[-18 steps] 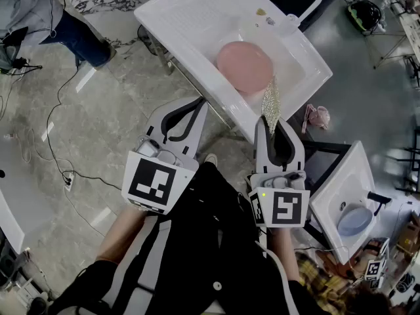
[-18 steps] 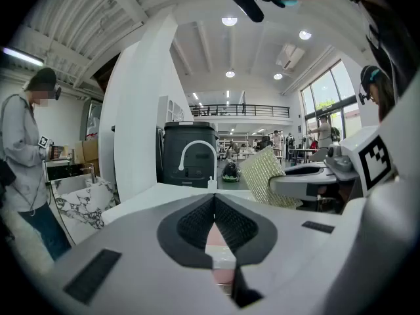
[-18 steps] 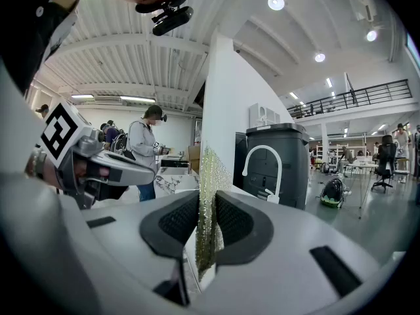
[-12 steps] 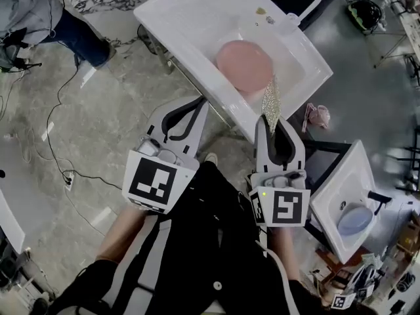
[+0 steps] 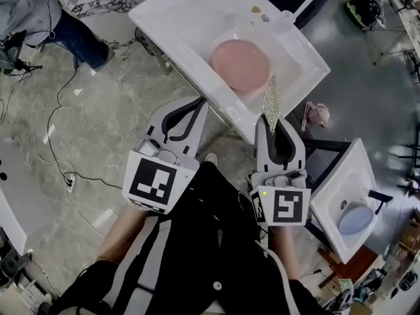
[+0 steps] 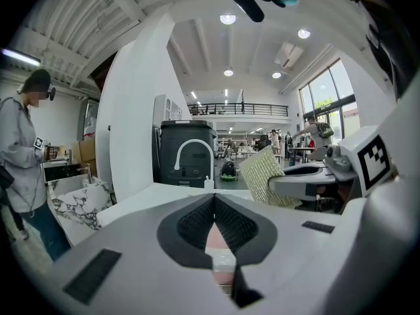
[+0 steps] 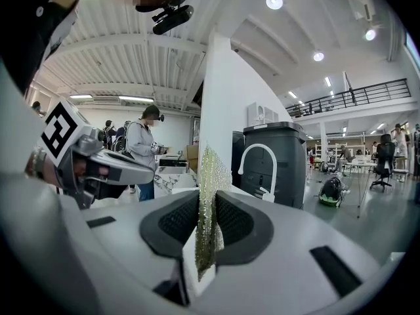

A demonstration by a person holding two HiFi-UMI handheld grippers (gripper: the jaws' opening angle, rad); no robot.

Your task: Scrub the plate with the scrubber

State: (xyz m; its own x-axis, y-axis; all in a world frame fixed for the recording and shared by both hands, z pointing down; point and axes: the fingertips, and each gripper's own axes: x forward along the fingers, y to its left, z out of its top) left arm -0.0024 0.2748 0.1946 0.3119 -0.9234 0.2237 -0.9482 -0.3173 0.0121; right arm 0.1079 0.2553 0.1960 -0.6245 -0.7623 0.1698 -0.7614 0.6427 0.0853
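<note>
A pink round plate (image 5: 241, 64) lies in the basin of a white sink (image 5: 184, 25) ahead of me. My right gripper (image 5: 268, 120) is shut on a glittery mesh scrubber (image 5: 270, 100), which sticks out forward over the sink's near rim, just short of the plate. In the right gripper view the scrubber (image 7: 209, 202) stands upright between the pads. My left gripper (image 5: 200, 102) is shut with nothing in it, its tip at the sink's near edge, left of the plate. The left gripper view shows the closed pads (image 6: 197, 225) and the scrubber (image 6: 266, 176) to the right.
A white faucet (image 5: 308, 2) stands at the sink's far side. A second small sink with a blue bowl (image 5: 356, 218) is at the lower right. A pink rag (image 5: 318, 115) lies on the floor. A person (image 5: 39, 18) stands at the upper left; cables (image 5: 52, 130) trail over the floor.
The view has shifted slightly, so the sink and plate sit a little higher and further left in the picture. Both grippers hold their places and stay shut.
</note>
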